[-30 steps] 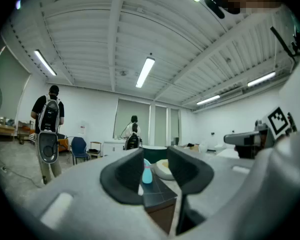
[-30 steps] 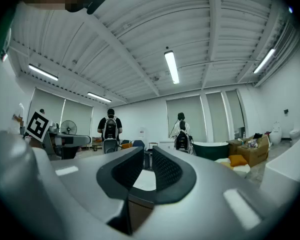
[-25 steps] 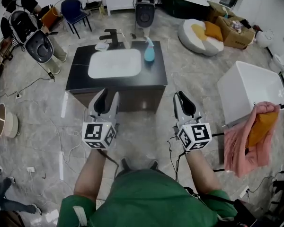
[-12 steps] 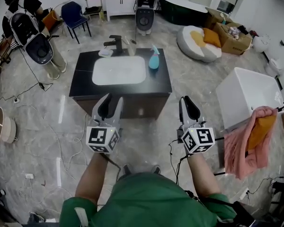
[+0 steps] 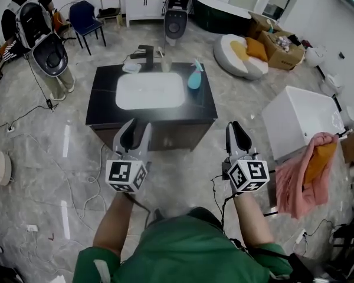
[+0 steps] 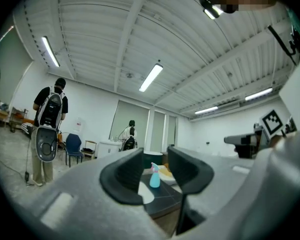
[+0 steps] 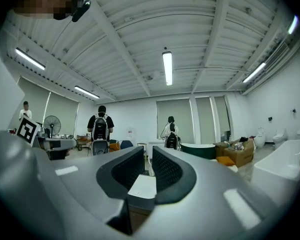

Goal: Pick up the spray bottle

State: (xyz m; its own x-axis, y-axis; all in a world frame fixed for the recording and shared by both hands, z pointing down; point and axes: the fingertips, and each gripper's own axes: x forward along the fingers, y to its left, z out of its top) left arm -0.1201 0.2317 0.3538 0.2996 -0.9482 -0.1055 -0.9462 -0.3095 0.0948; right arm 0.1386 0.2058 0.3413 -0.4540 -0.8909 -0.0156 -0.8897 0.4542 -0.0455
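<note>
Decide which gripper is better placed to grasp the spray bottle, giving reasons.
Probably left: the left gripper is open, its view framing the spray bottle between its jaws; the right gripper is shut.

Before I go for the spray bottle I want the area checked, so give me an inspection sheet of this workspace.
surface: black counter with white basin, items only along its back edge.
job's things: teal spray bottle upright at the counter's back right, untouched.
clutter: black faucet, small white item beside it.
grippers: left gripper fingers apart, empty; right gripper fingers together, empty; both short of the counter.
cables: loose leads lying left of the counter.
surroundings: white tub, pink towel, person wearing a backpack rig.
</note>
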